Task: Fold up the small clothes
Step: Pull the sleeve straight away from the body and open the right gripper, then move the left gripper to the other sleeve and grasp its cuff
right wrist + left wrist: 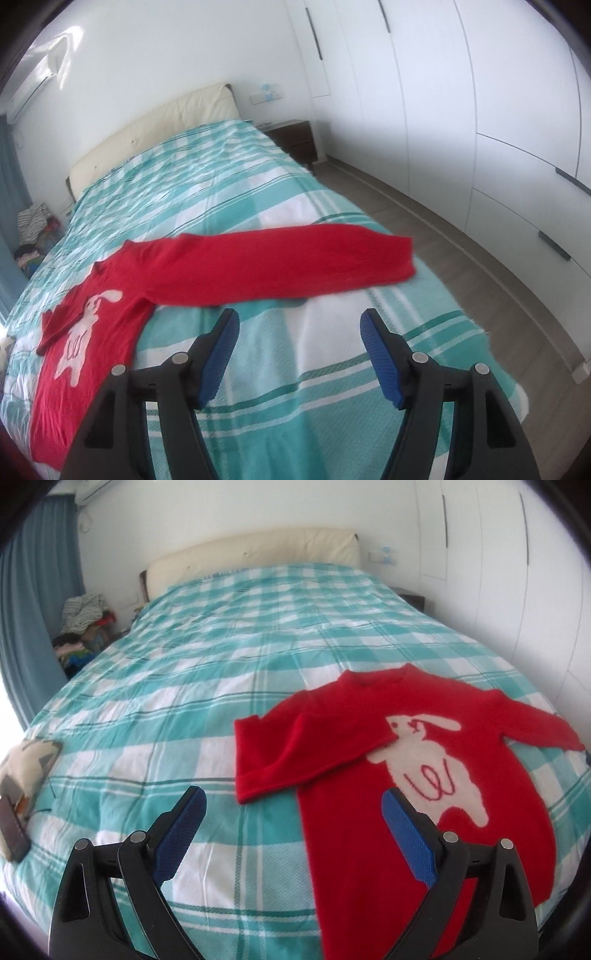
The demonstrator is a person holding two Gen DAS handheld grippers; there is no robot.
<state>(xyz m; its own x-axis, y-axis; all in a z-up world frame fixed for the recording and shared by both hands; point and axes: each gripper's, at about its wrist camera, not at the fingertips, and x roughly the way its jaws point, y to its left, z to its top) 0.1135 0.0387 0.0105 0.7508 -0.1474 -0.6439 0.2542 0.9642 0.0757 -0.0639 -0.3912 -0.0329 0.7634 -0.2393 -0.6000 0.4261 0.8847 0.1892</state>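
Both grippers pointed forward and down over the bed, each held above the cover without touching it. The left gripper (293,805), black-framed with blue ribbed pads, stood wide open and empty; its right pad hung over the lower body of the small red knitted sweater with a white rabbit on its front (424,760), which lay flat just ahead on the teal-and-white checked bed cover (166,701). Only this view showed one sleeve (295,753) folded in across the chest, ahead between the pads, and a cream cushion (26,764) with a dark flat object beside it, far to the left. The right gripper (299,328) had its jaws partly apart, with nothing between them. Its view alone showed the other sleeve (295,262) stretched straight out just beyond the fingertips, its cuff near the bed's right edge, the sweater's body lying left of the claw. Farther off came the cream headboard (155,125), a dark bedside cabinet (295,136) and white wardrobe doors (480,110).
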